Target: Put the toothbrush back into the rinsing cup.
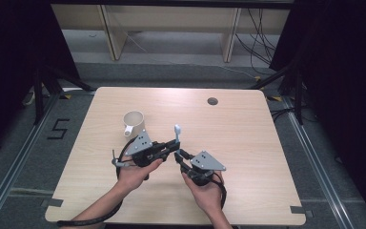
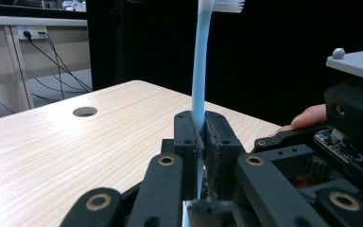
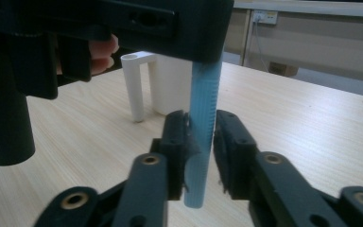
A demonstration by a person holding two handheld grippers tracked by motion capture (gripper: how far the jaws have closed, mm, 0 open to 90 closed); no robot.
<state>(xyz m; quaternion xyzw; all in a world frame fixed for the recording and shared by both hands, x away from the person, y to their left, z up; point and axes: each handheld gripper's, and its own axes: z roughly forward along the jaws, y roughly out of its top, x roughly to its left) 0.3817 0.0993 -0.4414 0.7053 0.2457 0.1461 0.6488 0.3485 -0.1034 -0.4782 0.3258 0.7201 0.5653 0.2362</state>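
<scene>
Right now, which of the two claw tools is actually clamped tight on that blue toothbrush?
The left gripper: its jaws press shut on the toothbrush handle. The right gripper only brackets the lower end, a gap showing on one side.

A pale wooden desk (image 1: 248, 138) with a round cable hole (image 1: 212, 101) near its far edge stands on grey floor (image 1: 24, 157). Beyond it are light wooden furniture legs (image 1: 110, 31), trailing black cables (image 1: 259, 40), black curtains (image 1: 343, 71) at both sides.

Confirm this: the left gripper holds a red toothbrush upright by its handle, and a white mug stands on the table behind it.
One detail is wrong: the toothbrush is light blue, not red, as the left gripper view shows. The rest holds: the left gripper clamps its handle with the bristles up, and the white mug stands on the table beyond it.
</scene>
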